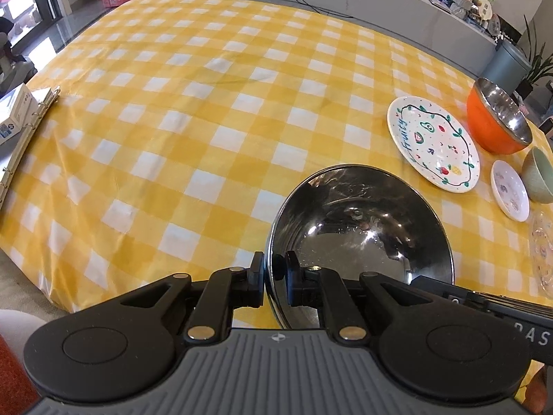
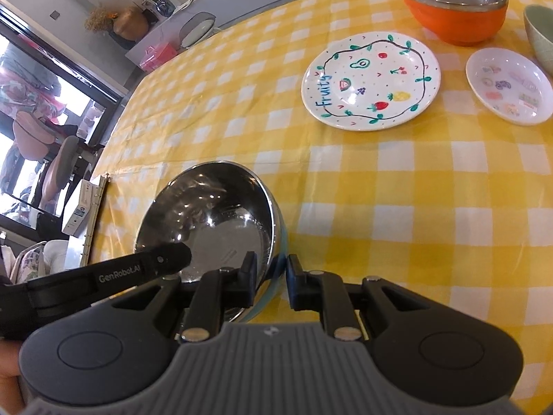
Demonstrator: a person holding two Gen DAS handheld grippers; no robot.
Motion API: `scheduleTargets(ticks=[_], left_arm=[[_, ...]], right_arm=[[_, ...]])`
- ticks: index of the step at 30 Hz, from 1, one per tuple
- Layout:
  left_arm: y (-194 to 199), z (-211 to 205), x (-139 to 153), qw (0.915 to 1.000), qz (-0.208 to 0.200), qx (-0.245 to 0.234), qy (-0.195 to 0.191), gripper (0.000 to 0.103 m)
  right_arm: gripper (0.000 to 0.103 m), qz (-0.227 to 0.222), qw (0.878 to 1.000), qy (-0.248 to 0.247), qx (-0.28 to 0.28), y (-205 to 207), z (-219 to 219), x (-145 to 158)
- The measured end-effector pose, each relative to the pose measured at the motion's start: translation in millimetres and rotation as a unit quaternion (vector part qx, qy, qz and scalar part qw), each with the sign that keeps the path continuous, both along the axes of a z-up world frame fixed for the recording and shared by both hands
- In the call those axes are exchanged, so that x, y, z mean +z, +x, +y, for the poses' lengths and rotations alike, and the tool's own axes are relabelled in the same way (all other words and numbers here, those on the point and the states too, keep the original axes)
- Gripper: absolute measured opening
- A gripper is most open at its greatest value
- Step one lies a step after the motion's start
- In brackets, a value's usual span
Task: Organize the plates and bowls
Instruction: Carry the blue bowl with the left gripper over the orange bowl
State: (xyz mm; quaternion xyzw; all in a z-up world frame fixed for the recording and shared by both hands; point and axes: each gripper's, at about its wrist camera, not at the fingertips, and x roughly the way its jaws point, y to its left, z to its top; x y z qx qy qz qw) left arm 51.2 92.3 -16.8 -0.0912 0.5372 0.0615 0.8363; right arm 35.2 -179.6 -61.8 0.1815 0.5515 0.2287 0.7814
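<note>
Steel bowl (image 1: 361,228), pale-blue outside, tilting above the checked tablecloth (image 1: 172,121): left gripper (image 1: 274,276) and right gripper (image 2: 271,282) both clamping its rim, seemingly sharing its weight toward the orange bowl (image 2: 456,24) and fruit plate (image 2: 371,79).
</note>
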Motion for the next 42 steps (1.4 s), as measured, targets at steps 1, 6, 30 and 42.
scheduleTargets(ticks=[1, 6, 30, 42], left_arm=[[0.1, -0.1, -0.5, 1.0, 0.001, 0.0, 0.001, 0.014], [0.7, -1.1, -3.6, 0.9998, 0.007, -0.003, 0.02, 0.016], [-5.7, -40.7, 74.3, 0.9868, -0.124, -0.094, 0.046, 0.058], [35.5, -96.7, 88.0, 0.9758, -0.163, -0.146, 0.0, 0.058]], right_arm=[[0.017, 0.001, 1.0, 0.002, 0.0, 0.1, -0.2, 0.1], [0.021, -0.002, 1.0, 0.008, 0.004, -0.3, 1.8, 1.1], [0.057, -0.086, 0.996, -0.025, -0.022, -3.5, -20.9, 45.3], [0.071, -0.164, 0.976, -0.072, -0.122, 29.1, -93.9, 88.2]])
